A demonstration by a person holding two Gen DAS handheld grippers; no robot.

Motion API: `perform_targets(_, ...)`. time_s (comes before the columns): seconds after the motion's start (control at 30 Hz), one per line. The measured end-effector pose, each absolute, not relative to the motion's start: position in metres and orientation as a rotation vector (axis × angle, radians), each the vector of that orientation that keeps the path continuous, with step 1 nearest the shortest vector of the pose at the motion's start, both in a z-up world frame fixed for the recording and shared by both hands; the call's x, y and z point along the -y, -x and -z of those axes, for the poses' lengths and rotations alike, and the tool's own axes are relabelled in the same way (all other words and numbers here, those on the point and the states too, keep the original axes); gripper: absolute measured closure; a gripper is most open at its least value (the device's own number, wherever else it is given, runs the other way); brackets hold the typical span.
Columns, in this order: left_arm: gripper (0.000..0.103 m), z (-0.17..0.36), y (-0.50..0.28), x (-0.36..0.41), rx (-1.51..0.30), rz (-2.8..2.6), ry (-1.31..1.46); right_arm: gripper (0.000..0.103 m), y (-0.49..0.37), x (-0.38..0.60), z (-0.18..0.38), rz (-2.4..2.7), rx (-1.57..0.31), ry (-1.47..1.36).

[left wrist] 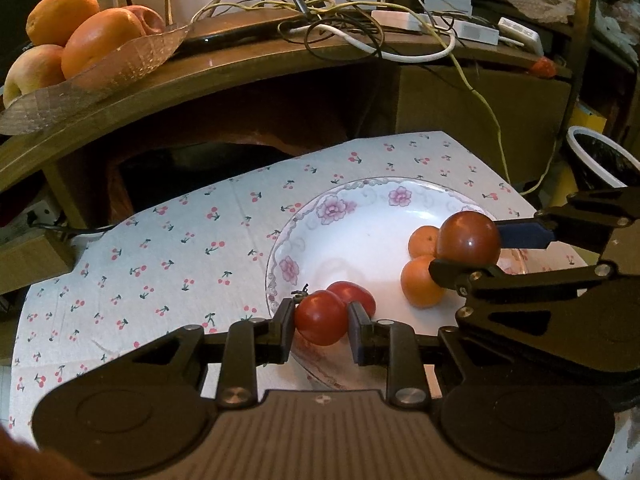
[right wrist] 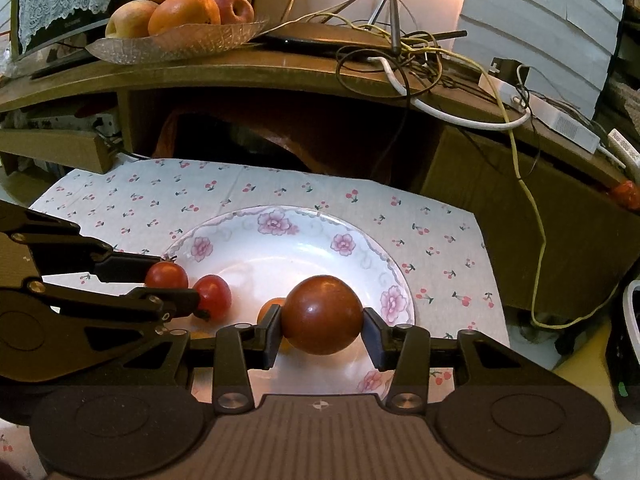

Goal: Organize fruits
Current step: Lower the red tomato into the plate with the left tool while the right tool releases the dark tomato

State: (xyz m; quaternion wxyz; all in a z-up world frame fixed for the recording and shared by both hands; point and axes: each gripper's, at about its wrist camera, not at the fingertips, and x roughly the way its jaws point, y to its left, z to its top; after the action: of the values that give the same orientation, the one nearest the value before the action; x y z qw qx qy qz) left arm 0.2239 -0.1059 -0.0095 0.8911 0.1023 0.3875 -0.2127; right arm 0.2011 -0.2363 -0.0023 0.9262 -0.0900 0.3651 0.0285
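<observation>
A white plate with a pink floral rim lies on a cherry-print cloth. My left gripper is shut on a small red tomato at the plate's near left rim. A second small red tomato sits in the plate, touching it. My right gripper is shut on a larger dark red tomato over the plate's right side. Two small oranges lie under and beside it. The right wrist view shows only a sliver of one orange.
A glass dish of oranges and apples stands on the wooden shelf behind. Tangled cables and white adapters cover the shelf's right part. A white-rimmed bin stands right of the cloth.
</observation>
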Motion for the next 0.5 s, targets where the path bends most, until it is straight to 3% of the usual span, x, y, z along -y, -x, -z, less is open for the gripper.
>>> perform_targets(0.5,0.069,0.0085,-0.2243,0.1089,-0.801,0.451,-0.209,0.056,-0.2045,0.2391,0.0013,-0.038,-0.744,0.184)
